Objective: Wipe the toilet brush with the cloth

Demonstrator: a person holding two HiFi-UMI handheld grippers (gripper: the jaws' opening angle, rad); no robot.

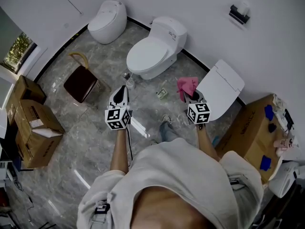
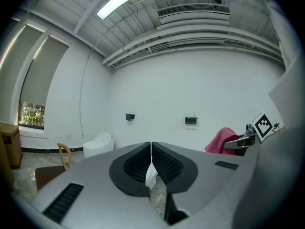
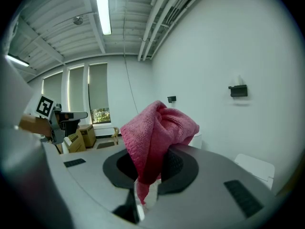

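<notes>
My right gripper [image 1: 192, 97] clamps the pink cloth [image 3: 157, 128], which bunches up over the jaws. My left gripper [image 2: 151, 144] is closed on a thin clear piece [image 2: 151, 174]; I can't tell if that's the brush. Both are held up near the toilet [image 1: 152, 51].

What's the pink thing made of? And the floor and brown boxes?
The pink cloth looks like soft knitted fabric: fuzzy, looped weave. The floor seems polished grey stone or marble-look tile: veined, reflecting light. The boxes look like matte brown cardboard, flaps folded.
</notes>
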